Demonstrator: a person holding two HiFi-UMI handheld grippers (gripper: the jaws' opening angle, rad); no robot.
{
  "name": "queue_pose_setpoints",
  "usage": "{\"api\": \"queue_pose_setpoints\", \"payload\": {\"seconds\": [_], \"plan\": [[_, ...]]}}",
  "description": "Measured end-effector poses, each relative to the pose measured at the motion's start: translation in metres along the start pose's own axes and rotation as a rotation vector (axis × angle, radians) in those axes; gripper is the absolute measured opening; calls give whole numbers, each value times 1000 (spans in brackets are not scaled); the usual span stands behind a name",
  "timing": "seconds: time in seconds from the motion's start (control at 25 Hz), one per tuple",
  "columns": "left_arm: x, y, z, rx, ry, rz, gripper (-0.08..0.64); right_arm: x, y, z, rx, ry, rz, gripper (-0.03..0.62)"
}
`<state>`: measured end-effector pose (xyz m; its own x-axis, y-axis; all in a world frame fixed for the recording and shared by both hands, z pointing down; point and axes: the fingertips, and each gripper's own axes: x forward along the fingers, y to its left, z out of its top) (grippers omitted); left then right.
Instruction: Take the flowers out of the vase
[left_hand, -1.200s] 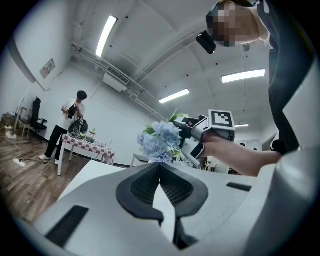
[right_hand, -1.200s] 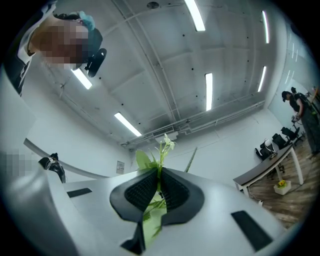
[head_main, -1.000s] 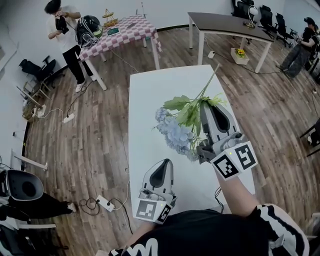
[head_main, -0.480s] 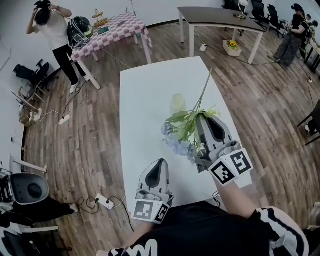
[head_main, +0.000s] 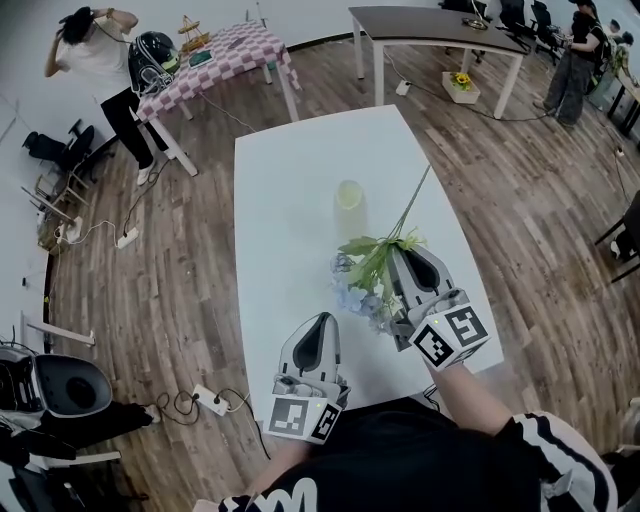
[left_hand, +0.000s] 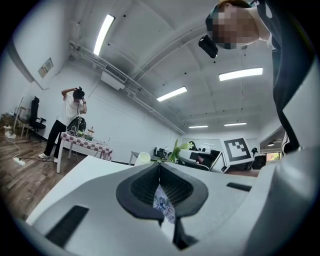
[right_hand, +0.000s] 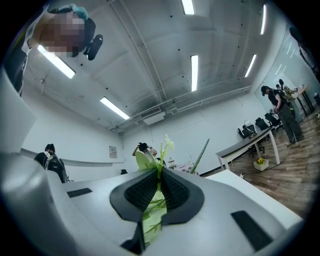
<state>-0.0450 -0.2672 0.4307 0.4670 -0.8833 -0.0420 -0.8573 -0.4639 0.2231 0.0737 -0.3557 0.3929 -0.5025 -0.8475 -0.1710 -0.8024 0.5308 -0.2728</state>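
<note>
In the head view, we saw the right gripper (head_main: 402, 256) clamped on the flowers (head_main: 358, 290), a bunch of blue hydrangea with green leaves. Its long stem slanted up and away over the white table (head_main: 290, 180). The bunch was out of the glass vase (head_main: 350, 194), which stood upright farther along the table, apart from the blossoms. The left gripper (head_main: 320, 320) sat low by the table's near edge, just beside the blossoms.

In the left gripper view, we found its jaws closed together, with a scrap of blue blossom showing through the slot below the pads.

In the right gripper view, the jaws pinched green stems and leaves between them.
</note>
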Motion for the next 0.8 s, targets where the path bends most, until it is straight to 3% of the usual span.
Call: {"api": "queue_pose_setpoints", "payload": {"seconds": [0.36, 0.8], "plan": [[3, 1, -6, -3, 14, 9, 5, 1, -12, -50, 53, 118, 6, 32], [22, 6, -6, -10, 44, -1, 6, 2, -30, -87, -11, 244, -11, 32]]}}
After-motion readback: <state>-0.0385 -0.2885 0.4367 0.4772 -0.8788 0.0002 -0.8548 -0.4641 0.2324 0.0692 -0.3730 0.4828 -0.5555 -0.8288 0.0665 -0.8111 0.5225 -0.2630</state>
